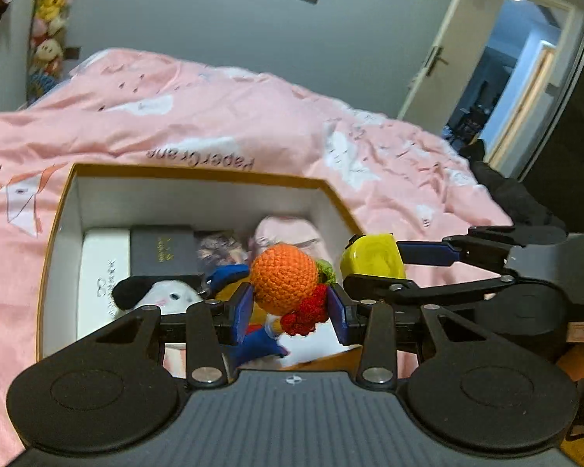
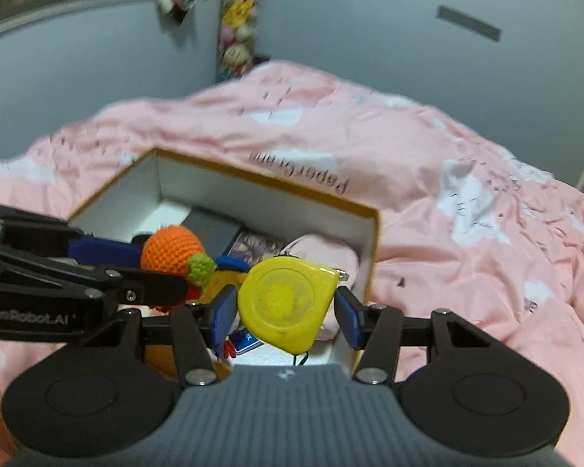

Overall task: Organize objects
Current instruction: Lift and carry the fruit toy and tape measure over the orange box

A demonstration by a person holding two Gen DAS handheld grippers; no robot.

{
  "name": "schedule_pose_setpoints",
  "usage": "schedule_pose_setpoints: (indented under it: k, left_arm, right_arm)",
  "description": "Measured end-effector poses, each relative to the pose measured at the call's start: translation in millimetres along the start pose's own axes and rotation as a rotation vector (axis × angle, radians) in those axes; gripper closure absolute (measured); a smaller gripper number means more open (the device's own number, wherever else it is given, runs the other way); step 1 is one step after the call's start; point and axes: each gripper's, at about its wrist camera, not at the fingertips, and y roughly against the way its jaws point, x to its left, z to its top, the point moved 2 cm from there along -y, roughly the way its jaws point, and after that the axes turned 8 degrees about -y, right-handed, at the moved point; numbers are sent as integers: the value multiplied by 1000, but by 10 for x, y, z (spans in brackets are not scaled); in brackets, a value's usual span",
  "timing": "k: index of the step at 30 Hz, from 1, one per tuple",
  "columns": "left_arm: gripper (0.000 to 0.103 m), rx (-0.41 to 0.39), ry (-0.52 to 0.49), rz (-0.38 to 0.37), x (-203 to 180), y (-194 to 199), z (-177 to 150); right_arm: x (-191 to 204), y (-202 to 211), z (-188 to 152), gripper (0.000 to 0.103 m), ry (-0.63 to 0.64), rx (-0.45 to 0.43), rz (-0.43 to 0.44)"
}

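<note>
Both loads hang over the open box [image 1: 198, 179] on the bed [image 1: 214, 116]. Left gripper [image 1: 292, 311] clamps the crochet orange [image 1: 284, 278], over the box's near middle. Right gripper [image 2: 282, 311] clamps the yellow tape measure [image 2: 288, 303], flat faces toward the camera, just inside the box's right wall. Drop direction is straight down for both; left sits deeper over the box, right risks clipping the rim.

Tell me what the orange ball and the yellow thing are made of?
The orange ball looks like crocheted yarn: you can see rows of little stitches, and it looks soft and matte. The yellow tape measure looks like hard plastic, smooth and a bit shiny, with a round disc on its side. The box seems to be cardboard, white inside with a brown edge.
</note>
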Motion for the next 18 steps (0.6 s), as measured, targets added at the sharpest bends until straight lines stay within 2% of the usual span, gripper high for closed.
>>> schedule_pose_setpoints:
  k: [9, 18]
  left_arm:
    - [56, 14, 47, -13, 216, -148, -87]
    - [56, 31, 48, -40, 255, -228, -149]
  right_arm:
    - [96, -625, -5, 47, 126, 229, -40]
    - [81, -893, -35, 47, 123, 359, -110]
